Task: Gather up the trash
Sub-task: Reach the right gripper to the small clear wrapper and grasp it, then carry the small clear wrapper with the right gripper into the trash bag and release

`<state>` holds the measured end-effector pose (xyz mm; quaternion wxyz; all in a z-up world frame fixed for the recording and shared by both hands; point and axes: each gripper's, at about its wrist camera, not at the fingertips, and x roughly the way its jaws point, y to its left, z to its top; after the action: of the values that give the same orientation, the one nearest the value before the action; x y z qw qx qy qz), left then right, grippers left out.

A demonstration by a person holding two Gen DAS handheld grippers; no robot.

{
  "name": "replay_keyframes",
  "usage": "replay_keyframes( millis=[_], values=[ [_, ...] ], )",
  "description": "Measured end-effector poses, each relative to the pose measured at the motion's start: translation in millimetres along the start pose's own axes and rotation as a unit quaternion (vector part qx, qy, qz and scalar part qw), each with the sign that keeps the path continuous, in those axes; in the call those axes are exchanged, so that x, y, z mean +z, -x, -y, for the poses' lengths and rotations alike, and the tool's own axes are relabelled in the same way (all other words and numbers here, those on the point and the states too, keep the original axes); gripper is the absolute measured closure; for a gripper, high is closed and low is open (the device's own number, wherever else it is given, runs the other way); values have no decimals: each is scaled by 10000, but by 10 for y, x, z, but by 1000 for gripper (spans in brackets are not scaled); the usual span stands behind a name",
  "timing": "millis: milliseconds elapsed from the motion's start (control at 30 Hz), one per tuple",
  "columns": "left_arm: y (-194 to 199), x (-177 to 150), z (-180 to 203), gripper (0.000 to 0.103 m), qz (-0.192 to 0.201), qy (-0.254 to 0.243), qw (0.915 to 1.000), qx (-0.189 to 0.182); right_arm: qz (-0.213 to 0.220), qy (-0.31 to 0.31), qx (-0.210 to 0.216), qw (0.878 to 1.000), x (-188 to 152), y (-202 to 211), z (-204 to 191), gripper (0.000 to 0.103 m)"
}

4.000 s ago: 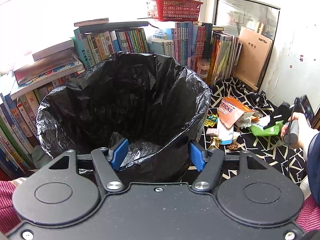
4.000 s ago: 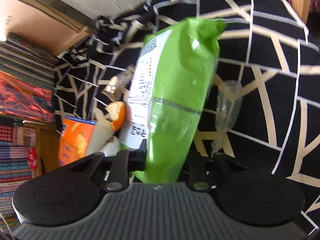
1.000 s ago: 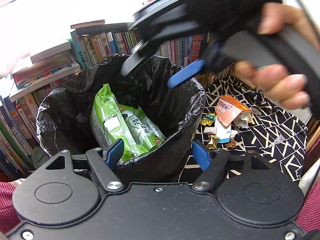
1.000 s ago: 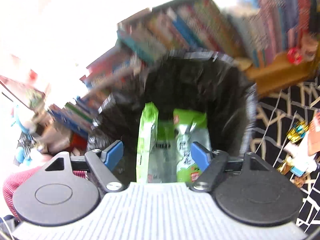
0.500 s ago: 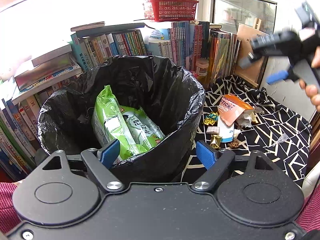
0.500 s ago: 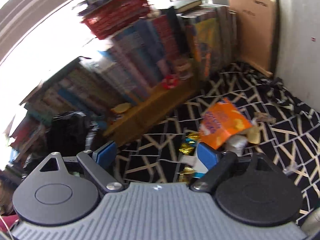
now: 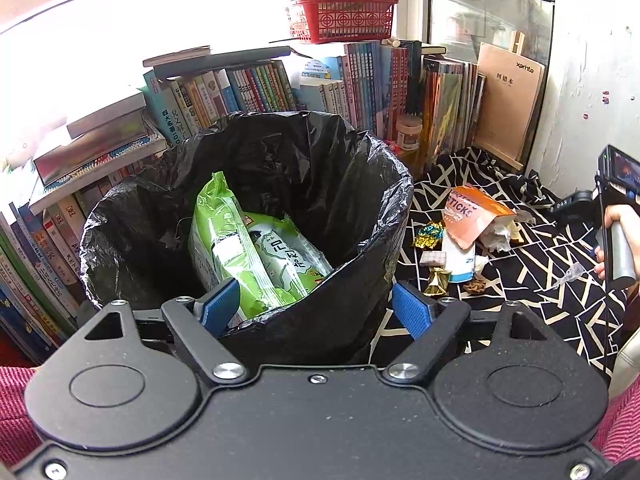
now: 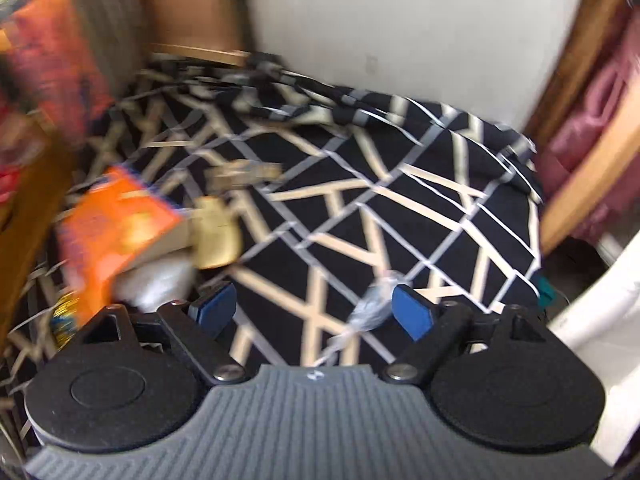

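From my left wrist camera, my left gripper [image 7: 316,308] sits at the near rim of the bin lined with a black bag [image 7: 360,184]. My blue fingers [image 7: 218,306] stand about half apart, one inside the rim and one outside it; whether the pads press the bag's edge I cannot tell. Inside the bin two green snack packets [image 7: 256,256] lean together. To the right, on the black cloth with pale lines [image 7: 532,280], the remaining trash lies in a small heap: an orange snack bag [image 7: 472,216], crumpled white tissue [image 7: 498,236], gold foil wrappers [image 7: 436,282] and a clear twisted wrapper [image 7: 572,270] set apart from the heap. Books [image 7: 260,88] stand in rows behind the bin, with a red basket [image 7: 342,24] on top. At the right edge my right hand [image 7: 618,224] holds the other gripper's handle above the cloth.

From my right wrist camera, which is blurred, my right gripper [image 8: 314,308] points down at the patterned cloth [image 8: 400,208]. Its fingers [image 8: 412,312] are spread wide and hold nothing. The clear twisted wrapper [image 8: 370,308] lies between them, close to the right-hand finger. The orange snack bag [image 8: 116,228] and the tissue [image 8: 156,284] are off to the left.
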<state>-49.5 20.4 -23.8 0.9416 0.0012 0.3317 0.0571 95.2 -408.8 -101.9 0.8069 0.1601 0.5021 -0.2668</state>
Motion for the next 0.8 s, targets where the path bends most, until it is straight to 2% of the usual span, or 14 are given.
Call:
replay_keyframes(
  millis=[200,400,533,767,800],
  values=[
    [1,0,-11,21,14,-14,10000,9,-302,-377,-60,9988,38,-261,150,21],
    [2,-2,-26,21,18,-31,10000,36,-522,-159,-227,9983,49,-488,108,29],
    [-1,-3,-23,21,23,-41,10000,54,-579,72,-513,9970,21,-565,77,30],
    [-1,-2,-23,21,22,-35,10000,49,-924,-2,-678,9934,-27,-680,154,46],
    [0,-3,-19,21,23,-36,10000,51,-910,-25,-700,9934,-29,-673,153,55]
  ],
)
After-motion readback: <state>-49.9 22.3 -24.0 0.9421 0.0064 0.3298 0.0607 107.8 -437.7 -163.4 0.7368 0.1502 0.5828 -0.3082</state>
